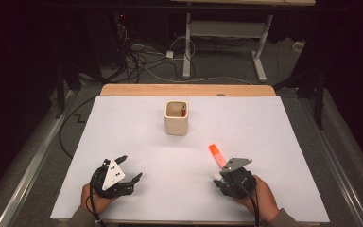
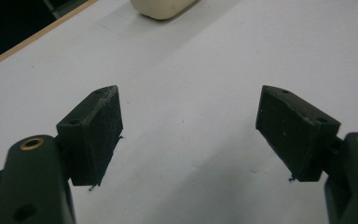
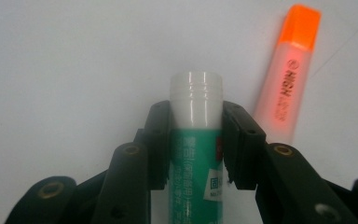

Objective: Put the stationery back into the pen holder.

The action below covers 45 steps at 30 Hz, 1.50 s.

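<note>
White table [image 1: 137,142] lies open around the glue stick [image 3: 196,140] clamped in the right gripper [image 3: 196,144].

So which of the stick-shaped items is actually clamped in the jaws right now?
The green-and-white glue stick, clamped between the right gripper jaws. The orange highlighter lies free on the table beside it, and a red-tipped item stands in the cup.

One glue stick [image 3: 196,154], one orange highlighter [image 3: 286,79], one cup [image 1: 176,118], two grippers.
</note>
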Each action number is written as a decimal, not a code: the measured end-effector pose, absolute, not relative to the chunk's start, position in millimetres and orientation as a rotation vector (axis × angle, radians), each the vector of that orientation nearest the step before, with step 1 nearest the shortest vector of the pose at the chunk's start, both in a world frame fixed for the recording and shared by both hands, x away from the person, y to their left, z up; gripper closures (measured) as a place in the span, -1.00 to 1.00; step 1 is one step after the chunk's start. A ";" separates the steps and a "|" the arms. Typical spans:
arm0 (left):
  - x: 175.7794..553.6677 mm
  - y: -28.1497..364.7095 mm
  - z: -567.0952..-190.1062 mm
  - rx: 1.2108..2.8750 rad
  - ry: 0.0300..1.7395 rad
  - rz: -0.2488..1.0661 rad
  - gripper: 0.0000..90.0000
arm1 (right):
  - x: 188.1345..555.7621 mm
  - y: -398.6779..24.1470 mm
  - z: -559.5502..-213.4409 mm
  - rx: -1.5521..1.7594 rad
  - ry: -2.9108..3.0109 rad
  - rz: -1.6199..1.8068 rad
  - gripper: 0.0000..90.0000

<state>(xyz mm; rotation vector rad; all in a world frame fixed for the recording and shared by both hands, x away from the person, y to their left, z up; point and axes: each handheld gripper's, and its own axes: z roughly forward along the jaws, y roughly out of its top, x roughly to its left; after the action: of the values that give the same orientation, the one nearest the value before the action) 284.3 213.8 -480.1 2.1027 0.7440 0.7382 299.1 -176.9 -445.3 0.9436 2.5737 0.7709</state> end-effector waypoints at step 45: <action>286.4 209.5 -479.5 2.090 0.701 0.727 -0.51 | 347.7 -200.5 -401.6 0.783 2.118 1.406 0.46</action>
<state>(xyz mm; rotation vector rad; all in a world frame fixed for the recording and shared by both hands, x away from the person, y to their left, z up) 286.4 209.5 -479.5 2.0900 0.7013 0.7267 347.7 -200.5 -401.6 0.7825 2.1180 1.4061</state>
